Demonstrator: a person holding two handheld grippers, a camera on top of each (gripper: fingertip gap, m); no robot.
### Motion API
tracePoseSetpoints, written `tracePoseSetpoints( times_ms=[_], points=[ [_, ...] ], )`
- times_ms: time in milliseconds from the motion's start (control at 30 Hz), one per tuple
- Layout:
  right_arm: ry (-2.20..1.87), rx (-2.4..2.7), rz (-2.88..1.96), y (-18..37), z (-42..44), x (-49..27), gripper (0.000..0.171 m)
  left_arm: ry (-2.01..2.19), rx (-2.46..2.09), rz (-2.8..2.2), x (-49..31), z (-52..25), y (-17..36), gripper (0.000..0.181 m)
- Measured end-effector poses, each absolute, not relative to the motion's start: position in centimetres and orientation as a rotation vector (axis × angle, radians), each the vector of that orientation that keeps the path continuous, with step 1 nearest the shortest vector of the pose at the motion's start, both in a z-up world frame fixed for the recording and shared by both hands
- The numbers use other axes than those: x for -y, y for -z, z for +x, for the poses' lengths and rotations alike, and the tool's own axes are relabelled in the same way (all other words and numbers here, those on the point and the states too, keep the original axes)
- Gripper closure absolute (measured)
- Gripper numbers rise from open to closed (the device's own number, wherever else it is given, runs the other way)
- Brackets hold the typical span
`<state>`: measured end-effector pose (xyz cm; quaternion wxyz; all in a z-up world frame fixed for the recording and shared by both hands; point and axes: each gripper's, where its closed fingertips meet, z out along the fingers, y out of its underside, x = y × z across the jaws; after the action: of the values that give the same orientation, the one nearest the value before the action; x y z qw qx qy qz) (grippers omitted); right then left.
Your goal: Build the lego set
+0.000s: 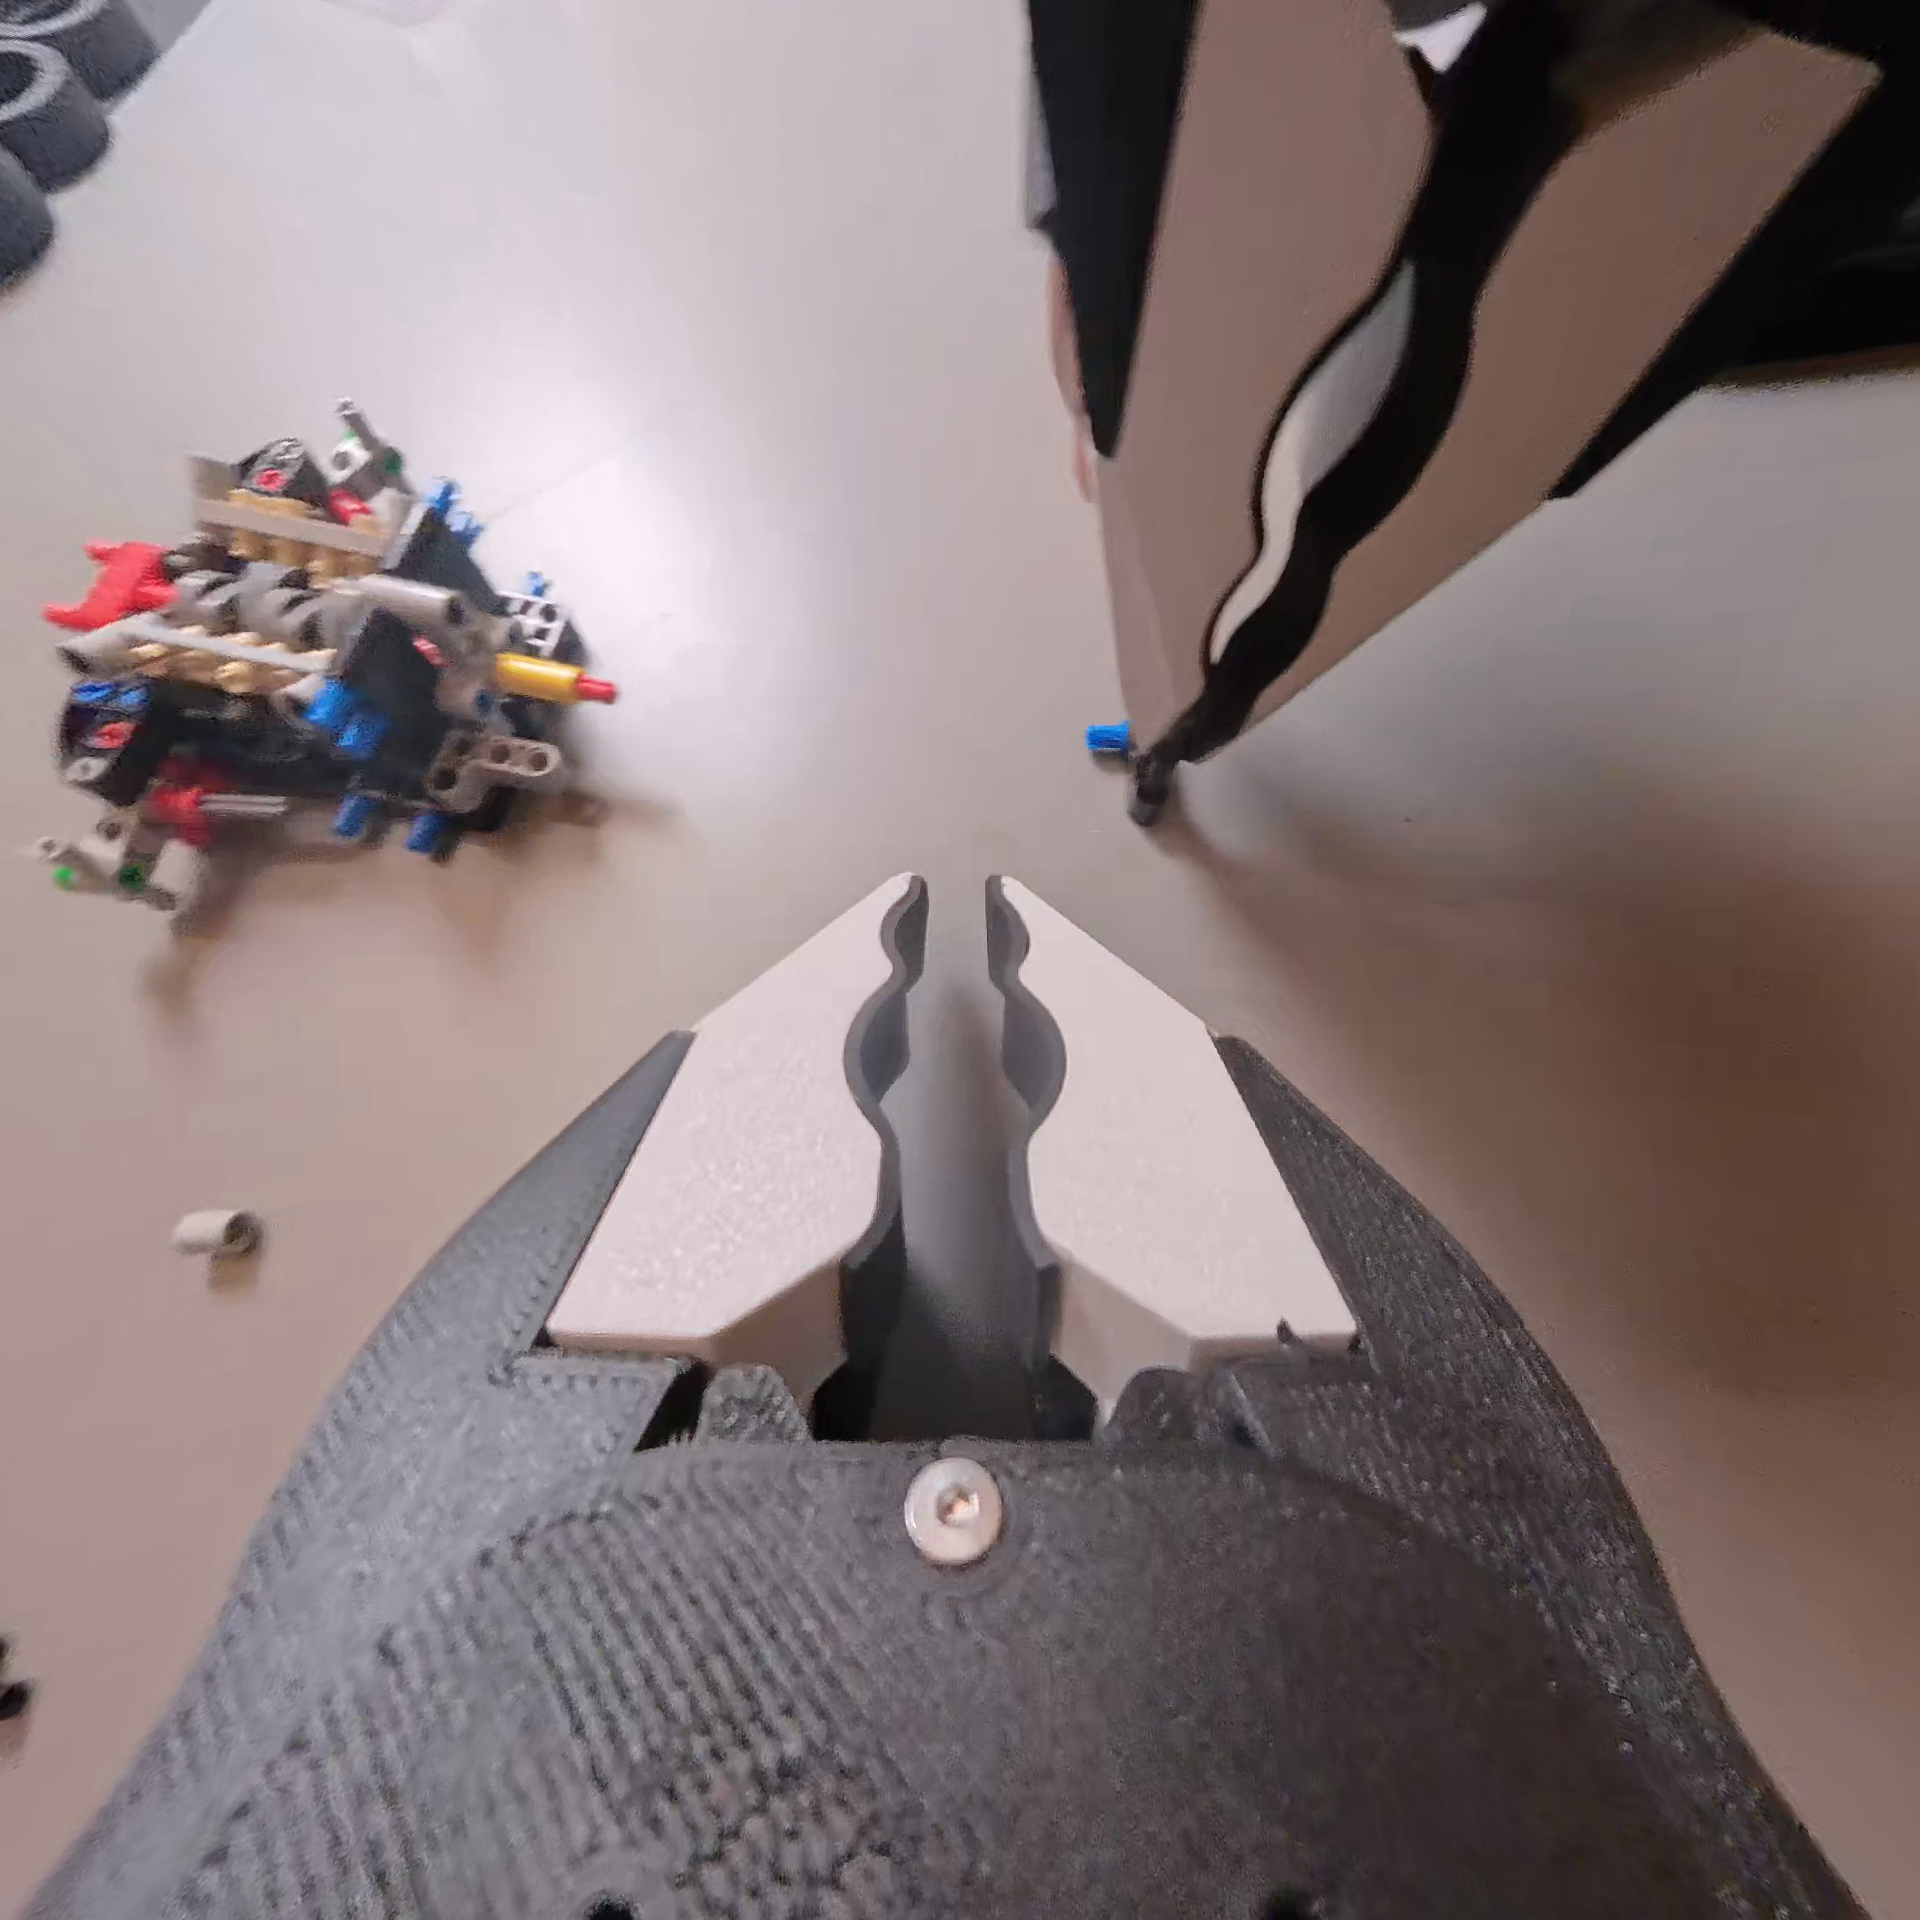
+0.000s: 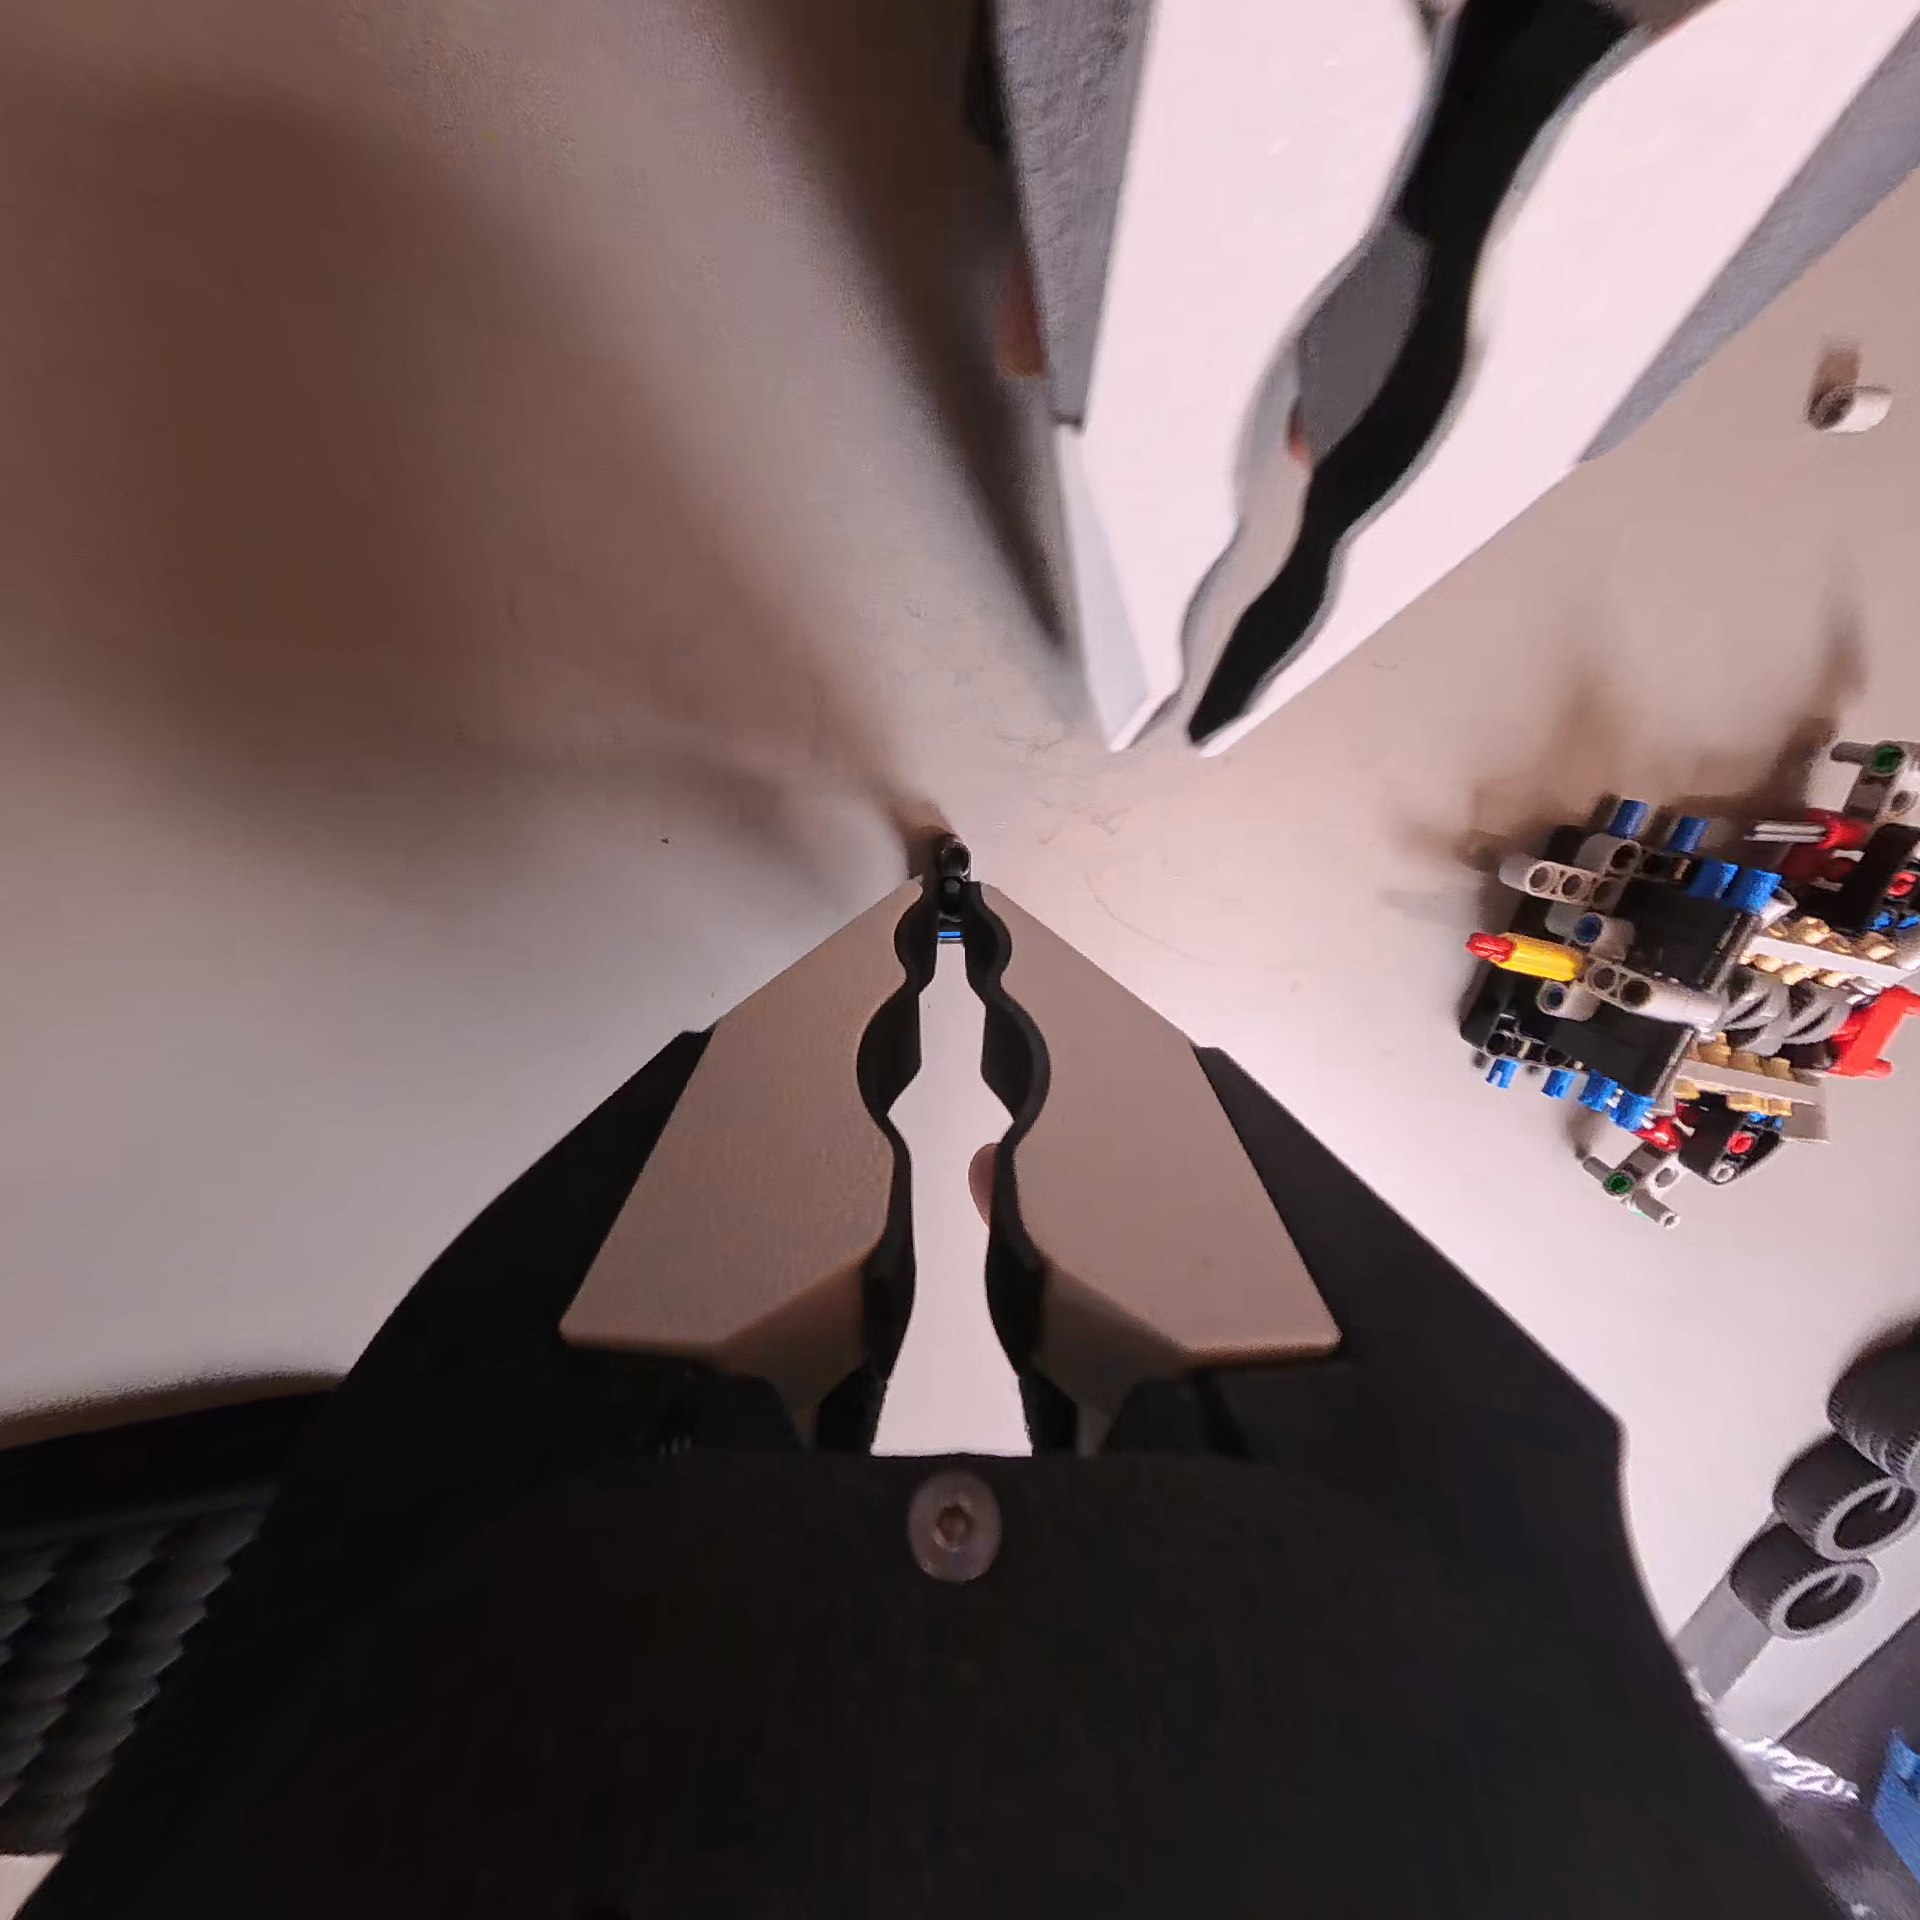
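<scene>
The partly built lego model (image 1: 312,665), black and grey with blue pins, gold parts and red ends, lies on the table at the left; it also shows in the right wrist view (image 2: 1704,987). My right gripper (image 2: 951,899) is shut on a small black piece (image 2: 953,860) with a blue pin. In the left wrist view the right gripper (image 1: 1153,769) points down, the black piece (image 1: 1146,802) is at the table surface and the blue pin (image 1: 1107,738) sticks out sideways. My left gripper (image 1: 956,883) is empty, its tips a narrow gap apart, and hovers just short of the right gripper's tips.
A small light grey connector (image 1: 218,1231) lies loose on the table near the left gripper; it also shows in the right wrist view (image 2: 1849,405). Several black tyres (image 2: 1860,1507) are stacked at the table's side, seen too in the left wrist view (image 1: 42,125). Tip to tip, the grippers are about 5 cm apart.
</scene>
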<state>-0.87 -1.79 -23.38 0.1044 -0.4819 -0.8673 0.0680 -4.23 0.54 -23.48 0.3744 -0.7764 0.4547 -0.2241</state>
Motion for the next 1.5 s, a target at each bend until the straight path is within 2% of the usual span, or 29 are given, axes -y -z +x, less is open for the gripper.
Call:
tracePoseSetpoints(
  times_ms=[1200,1500],
  points=[
    [-0.019,2.704,-1.391,23.6,-1.6,2.1,0.169,0.557,-1.167,-1.941,-0.9,-5.4,22.0,0.164],
    [-0.240,2.535,-1.489,23.5,-1.4,2.0,0.169,0.560,-1.172,-1.935,-0.7,-5.4,21.8,0.165]
  ],
)
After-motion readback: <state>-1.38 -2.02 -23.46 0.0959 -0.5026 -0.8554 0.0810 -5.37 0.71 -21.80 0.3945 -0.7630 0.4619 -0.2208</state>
